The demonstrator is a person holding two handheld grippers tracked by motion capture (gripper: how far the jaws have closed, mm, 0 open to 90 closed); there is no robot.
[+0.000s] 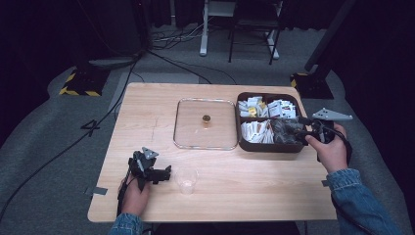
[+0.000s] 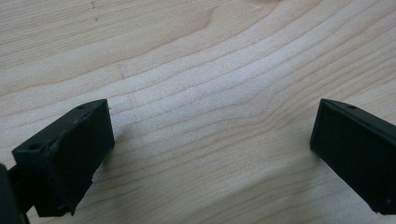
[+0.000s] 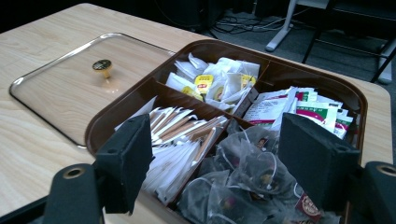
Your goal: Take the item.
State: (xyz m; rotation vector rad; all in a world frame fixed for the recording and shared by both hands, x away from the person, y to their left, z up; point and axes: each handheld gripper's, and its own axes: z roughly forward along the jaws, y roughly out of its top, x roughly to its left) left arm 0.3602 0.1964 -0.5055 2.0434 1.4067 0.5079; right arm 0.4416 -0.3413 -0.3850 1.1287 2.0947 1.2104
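A light wooden table carries a clear glass lid with a small brass knob at centre and, touching its right edge, a brown four-compartment plastic tray of tea bags and sachets. The right gripper, jaws spread, hovers over the tray's near-right compartment of grey mesh tea bags. The left gripper, jaws spread, rests near-left, just beside a small clear plastic cup.
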